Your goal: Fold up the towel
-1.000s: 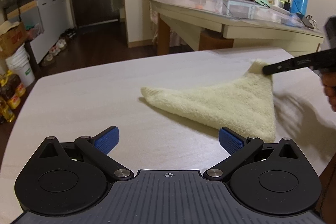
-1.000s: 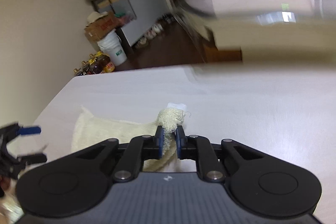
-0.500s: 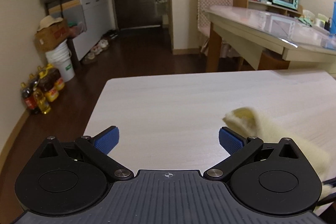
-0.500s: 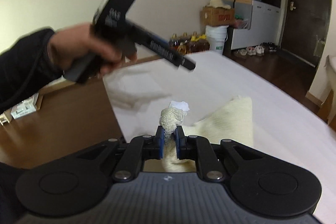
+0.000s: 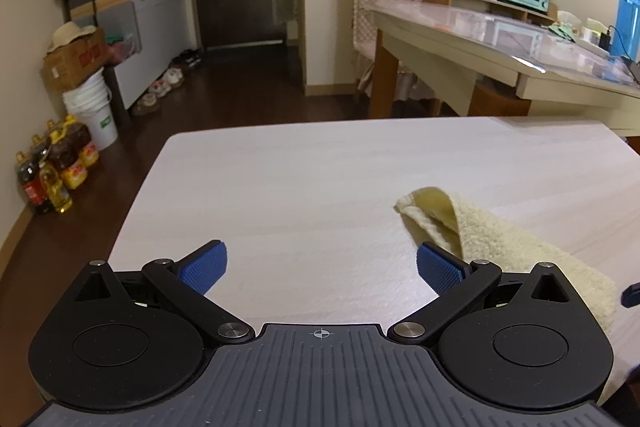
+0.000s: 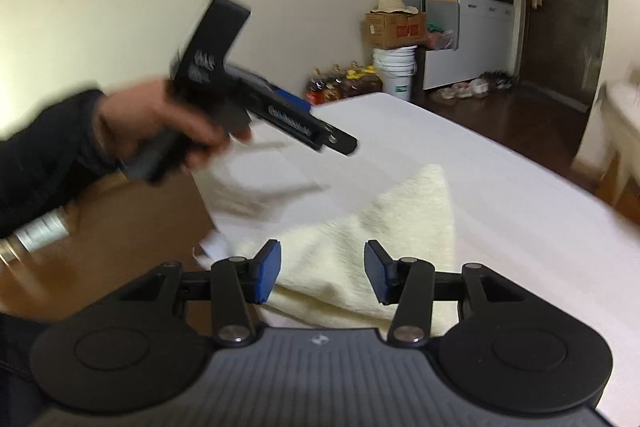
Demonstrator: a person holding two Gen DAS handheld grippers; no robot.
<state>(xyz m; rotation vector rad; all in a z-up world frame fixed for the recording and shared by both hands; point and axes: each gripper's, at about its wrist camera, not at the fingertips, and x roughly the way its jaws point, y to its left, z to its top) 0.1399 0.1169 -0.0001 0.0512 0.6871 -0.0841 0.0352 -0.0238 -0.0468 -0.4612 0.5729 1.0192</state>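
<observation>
towel [image 6: 384, 235]: soft, light terry, limp, folded on the tabletop [image 5: 320, 187]; take a corner.
left gripper [image 5: 320, 267]: jaws wide, empty.
right gripper [image 6: 322, 271]: jaws apart, empty.

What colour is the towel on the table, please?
Pale cream-yellow towel, plain and fluffy; clearest in the right wrist view.

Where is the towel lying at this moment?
The towel lies on the white table, right of the open left gripper in the left wrist view. In the right wrist view it sits just beyond the open right gripper.
</observation>
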